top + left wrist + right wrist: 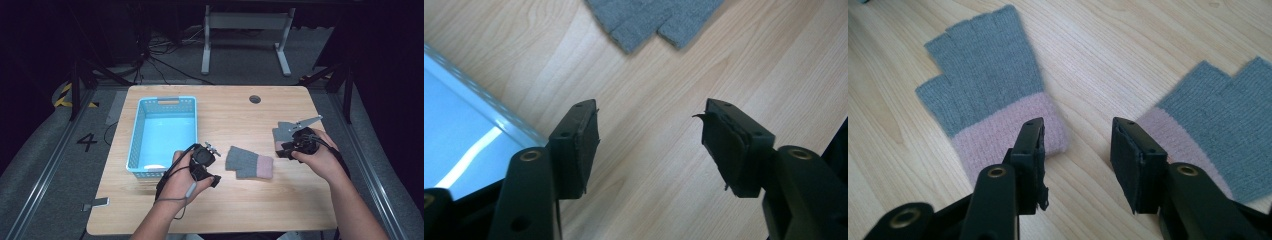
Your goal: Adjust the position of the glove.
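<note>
Currently, glove in the middle: a grey fingerless glove with a pink cuff lies flat on the counter between the two hands, its long axis running left to right, cuff toward the person's right.
Second glove: a matching glove lies near the right hand, partly under that gripper in the high view, well apart from the first.
Right gripper: the right gripper hangs released, jaws apart, with nothing between them; in its own view it points at the bare wood between the two pink cuffs, the first glove's cuff just beside its left jaw.
Left gripper: the left gripper is also released, jaws wide and empty; the grey finger end of the glove lies straight ahead of it, apart from the jaw tips.
Nearer hand: judged from the high view, the left hand sits just beside the middle glove's finger end, while the right is nearer the second glove.
Basket: a light blue basket stands to the left of the left hand, nothing visible inside; it looks the likely place for the gloves.
</note>
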A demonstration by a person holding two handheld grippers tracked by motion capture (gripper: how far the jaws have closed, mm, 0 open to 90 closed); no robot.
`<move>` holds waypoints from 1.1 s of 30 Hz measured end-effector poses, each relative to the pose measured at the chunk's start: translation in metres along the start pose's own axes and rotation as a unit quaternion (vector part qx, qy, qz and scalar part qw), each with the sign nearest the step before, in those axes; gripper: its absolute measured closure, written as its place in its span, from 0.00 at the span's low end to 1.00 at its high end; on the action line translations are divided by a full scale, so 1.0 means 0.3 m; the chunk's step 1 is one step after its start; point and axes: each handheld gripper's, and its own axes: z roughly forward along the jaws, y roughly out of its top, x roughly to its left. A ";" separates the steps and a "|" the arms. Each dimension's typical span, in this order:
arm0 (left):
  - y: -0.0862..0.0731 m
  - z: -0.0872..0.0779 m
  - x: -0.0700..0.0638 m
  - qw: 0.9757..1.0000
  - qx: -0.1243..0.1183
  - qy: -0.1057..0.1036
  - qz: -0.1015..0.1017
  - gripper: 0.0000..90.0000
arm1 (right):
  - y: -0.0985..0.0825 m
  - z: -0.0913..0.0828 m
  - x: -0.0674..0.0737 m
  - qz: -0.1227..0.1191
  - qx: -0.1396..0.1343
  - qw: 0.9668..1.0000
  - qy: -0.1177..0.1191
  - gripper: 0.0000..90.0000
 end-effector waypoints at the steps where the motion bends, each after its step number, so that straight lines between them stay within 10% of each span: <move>1: 0.000 -0.006 0.002 1.000 -0.002 0.000 -0.001 0.46 | -0.001 -0.001 0.001 0.001 -0.001 1.000 -0.002 0.64; 13: 0.009 -0.012 -0.001 1.000 -0.012 0.000 0.014 0.42 | 0.020 0.008 0.051 -0.014 -0.029 0.999 0.030 0.63; 23: 0.009 -0.005 -0.010 1.000 -0.010 -0.003 0.022 0.41 | 0.063 0.159 0.152 -0.059 0.002 0.996 0.064 0.58; 33: 0.005 0.006 -0.009 0.999 -0.019 -0.004 0.031 0.40 | 0.061 0.265 0.168 -0.093 0.031 0.994 0.045 0.56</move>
